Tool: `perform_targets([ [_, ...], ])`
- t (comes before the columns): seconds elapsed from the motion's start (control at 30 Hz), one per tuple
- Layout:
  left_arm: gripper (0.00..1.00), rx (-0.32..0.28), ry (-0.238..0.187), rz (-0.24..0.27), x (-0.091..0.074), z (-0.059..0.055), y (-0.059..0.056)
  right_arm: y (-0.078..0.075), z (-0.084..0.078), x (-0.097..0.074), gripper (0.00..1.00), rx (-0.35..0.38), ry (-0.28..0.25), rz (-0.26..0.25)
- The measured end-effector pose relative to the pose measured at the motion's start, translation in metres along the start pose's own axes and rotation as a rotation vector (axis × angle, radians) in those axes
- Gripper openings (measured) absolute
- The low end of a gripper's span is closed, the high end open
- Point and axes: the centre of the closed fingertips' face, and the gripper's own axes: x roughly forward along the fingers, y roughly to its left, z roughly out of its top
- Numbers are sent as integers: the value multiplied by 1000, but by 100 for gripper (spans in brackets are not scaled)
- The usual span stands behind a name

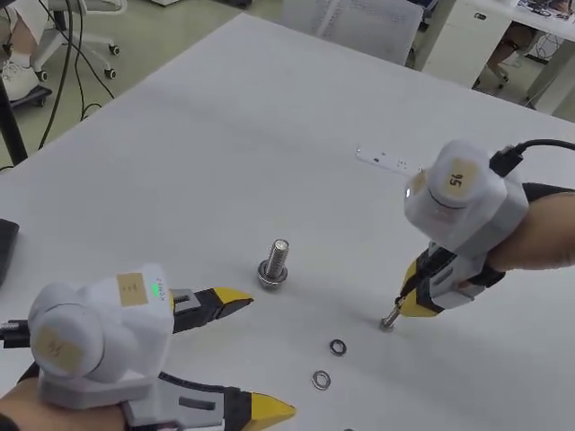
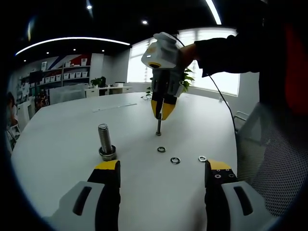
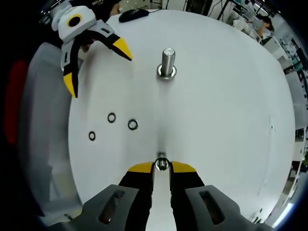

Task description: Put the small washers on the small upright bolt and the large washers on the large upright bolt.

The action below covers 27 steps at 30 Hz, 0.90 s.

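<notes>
The large bolt [image 1: 274,262] [image 2: 106,142] [image 3: 167,62] stands upright mid-table with a ring around its base. My right gripper [image 1: 411,307] [image 3: 162,168] points down, shut on the small bolt [image 1: 390,318] [image 2: 158,127] [image 3: 162,163], which stands on the table. Three small washers [image 2: 161,149] [image 2: 175,160] [image 2: 202,158] lie flat just in front of that bolt; two of them [image 1: 338,347] [image 1: 321,380] appear in the head view. My left gripper [image 1: 262,355] [image 2: 162,166] [image 3: 98,72] hovers open and holds nothing, short of the large bolt and the washers.
The white table [image 1: 225,135] stretches far back and to the left. A thin white strip [image 1: 386,162] lies behind the right gripper. A dark object [image 1: 4,242] sits at the table's left edge. An office chair [image 1: 54,36] and cables stand on the floor beyond.
</notes>
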Motion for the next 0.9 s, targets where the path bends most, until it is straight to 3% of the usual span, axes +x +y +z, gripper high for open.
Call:
perform_targets([
  [0.9, 70, -3, 12, -1, -3, -1, -2, 0, -6, 32, 14, 24, -3, 17],
])
